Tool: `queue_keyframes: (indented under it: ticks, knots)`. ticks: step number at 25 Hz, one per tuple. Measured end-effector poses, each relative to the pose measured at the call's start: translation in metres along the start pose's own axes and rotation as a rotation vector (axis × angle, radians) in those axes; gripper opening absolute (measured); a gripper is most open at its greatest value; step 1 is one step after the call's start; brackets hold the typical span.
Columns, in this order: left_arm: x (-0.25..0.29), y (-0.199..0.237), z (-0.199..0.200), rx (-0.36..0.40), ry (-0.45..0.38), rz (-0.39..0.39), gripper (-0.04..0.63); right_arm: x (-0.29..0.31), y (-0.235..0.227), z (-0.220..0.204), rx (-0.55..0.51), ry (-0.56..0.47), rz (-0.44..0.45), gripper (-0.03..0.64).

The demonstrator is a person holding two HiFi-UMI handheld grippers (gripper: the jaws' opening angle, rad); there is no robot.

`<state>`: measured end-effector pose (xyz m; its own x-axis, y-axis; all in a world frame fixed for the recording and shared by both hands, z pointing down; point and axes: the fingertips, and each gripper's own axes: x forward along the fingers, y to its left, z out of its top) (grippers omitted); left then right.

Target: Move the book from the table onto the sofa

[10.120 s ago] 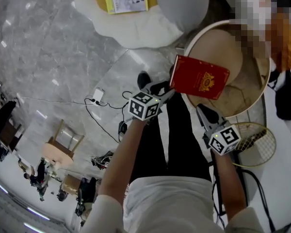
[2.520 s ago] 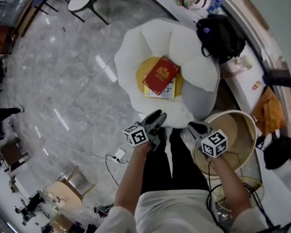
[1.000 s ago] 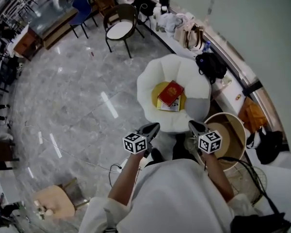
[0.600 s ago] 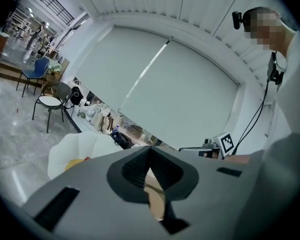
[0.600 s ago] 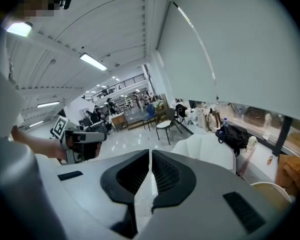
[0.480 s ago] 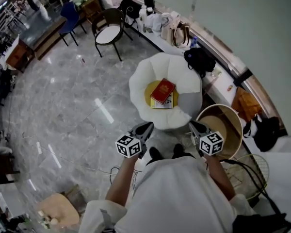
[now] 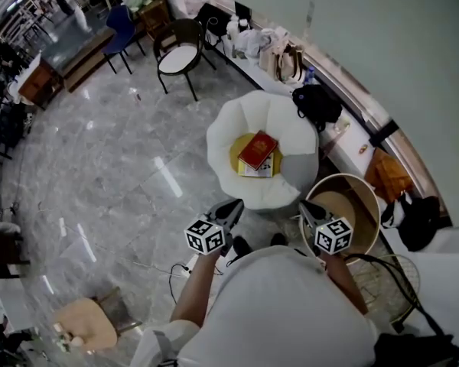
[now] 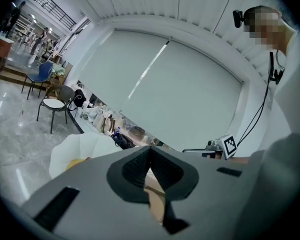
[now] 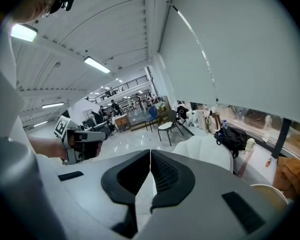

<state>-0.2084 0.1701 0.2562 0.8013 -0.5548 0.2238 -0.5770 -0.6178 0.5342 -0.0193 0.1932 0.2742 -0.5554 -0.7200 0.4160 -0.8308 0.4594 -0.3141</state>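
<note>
The red book [image 7: 258, 150] lies on the yellow cushion [image 7: 236, 151] in the middle of the white sofa [image 7: 237, 117], so the job looks done. The left tool [image 7: 231, 209] and right tool [image 7: 307, 208], near the sofa's front, are both pressed together and hold nothing
</note>
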Motion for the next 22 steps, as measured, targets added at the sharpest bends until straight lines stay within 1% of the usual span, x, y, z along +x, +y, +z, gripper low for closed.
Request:
queue_keyframes:
  ticks: [6,13,22]
  knots:
    - [0.0,-0.009,-0.001,0.011,-0.009,0.016,0.002,-0.002,-0.007,0.011,-0.018,-0.014,0.018,0.037]
    - [0.005,-0.01,0.0,-0.004,-0.003,0.025,0.002,-0.002,-0.014,0.025,-0.024,-0.032,0.015,0.037]
    - [0.012,-0.01,-0.002,-0.018,-0.004,0.034,0.002,-0.007,-0.027,0.025,-0.019,-0.033,0.005,0.037]
